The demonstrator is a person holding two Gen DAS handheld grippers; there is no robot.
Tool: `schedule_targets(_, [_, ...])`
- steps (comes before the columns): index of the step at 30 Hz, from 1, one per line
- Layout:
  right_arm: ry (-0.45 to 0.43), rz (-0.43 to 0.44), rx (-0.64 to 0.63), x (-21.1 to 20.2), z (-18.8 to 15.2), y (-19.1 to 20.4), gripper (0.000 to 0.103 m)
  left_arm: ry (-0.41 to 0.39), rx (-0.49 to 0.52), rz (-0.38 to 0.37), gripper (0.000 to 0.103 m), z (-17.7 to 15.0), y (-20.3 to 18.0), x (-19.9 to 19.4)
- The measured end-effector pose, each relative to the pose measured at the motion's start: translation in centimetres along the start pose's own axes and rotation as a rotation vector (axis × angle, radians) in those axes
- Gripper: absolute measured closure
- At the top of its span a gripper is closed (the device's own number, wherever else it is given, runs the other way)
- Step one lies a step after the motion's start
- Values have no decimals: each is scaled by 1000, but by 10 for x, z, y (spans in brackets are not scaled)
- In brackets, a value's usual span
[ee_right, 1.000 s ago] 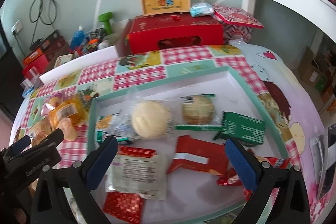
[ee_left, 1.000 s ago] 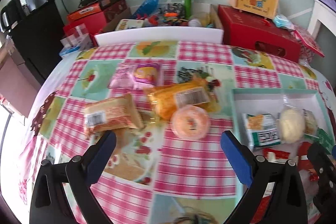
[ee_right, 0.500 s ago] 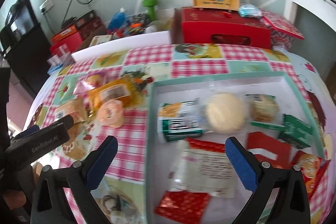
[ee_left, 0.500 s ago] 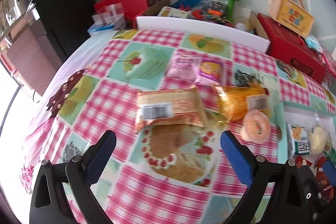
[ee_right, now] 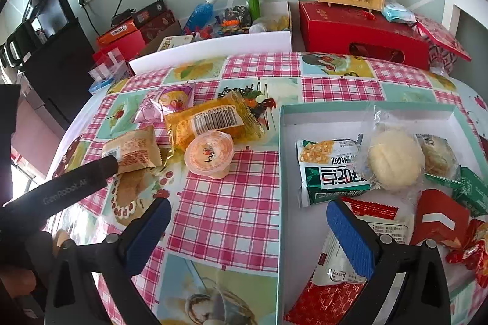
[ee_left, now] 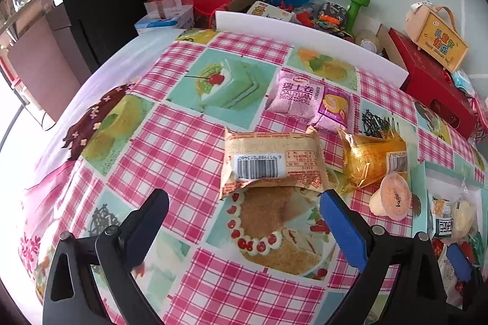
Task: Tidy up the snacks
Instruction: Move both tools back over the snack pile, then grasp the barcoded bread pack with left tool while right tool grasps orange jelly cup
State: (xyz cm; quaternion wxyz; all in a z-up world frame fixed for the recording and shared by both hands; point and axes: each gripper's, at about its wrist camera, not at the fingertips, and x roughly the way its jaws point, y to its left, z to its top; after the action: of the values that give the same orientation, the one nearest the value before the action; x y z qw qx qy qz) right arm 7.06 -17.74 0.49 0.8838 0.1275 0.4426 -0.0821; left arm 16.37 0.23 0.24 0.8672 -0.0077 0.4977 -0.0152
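- Left wrist view: left gripper (ee_left: pixel 244 207), jaws spread wide and empty, hovers over the checked tabletop (ee_left: pixel 183 148) just short of a tan barcode-labelled packet (ee_left: pixel 271 162).
- Beyond the packet lies a pink Swiss roll pack (ee_left: pixel 297 98); to its right, a yellow wrapper (ee_left: pixel 370 162) touches an orange jelly cup (ee_left: pixel 392 198).
- Right wrist view: right gripper (ee_right: pixel 248 229), jaws likewise spread with nothing between them, straddles the left wall of a teal-rimmed tray (ee_right: pixel 366 108).
- Tray holds a green-and-white pack (ee_right: pixel 331 169), a pale round bun (ee_right: pixel 393 158), and red wrappers (ee_right: pixel 440 221).
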Motion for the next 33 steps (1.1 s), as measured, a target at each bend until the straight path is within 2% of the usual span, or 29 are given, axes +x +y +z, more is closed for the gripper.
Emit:
schedule_targets(6, [-18, 12, 0, 6, 7, 2, 1, 14, 11, -41, 4, 8, -2, 8])
schedule_targets(14, [-12, 20, -43, 17, 19, 19, 10, 27, 41, -45, 4, 31, 2, 24])
schedule_targets(19, [-6, 26, -71, 29, 25, 30, 12, 70, 30, -94, 4, 33, 4, 40])
schedule_targets(27, [34, 26, -72, 56, 26, 33, 22, 102, 38, -108, 4, 34, -5, 62])
schedule_targets(29, [41, 28, -69, 60, 26, 32, 30, 108, 46, -105, 4, 35, -8, 67])
schedule_targets(31, [43, 27, -68, 62, 26, 32, 32, 109, 43, -114, 4, 35, -10, 69])
schedule_targets(33, [41, 35, -64, 62, 26, 32, 39, 108, 25, -131, 4, 35, -9, 71])
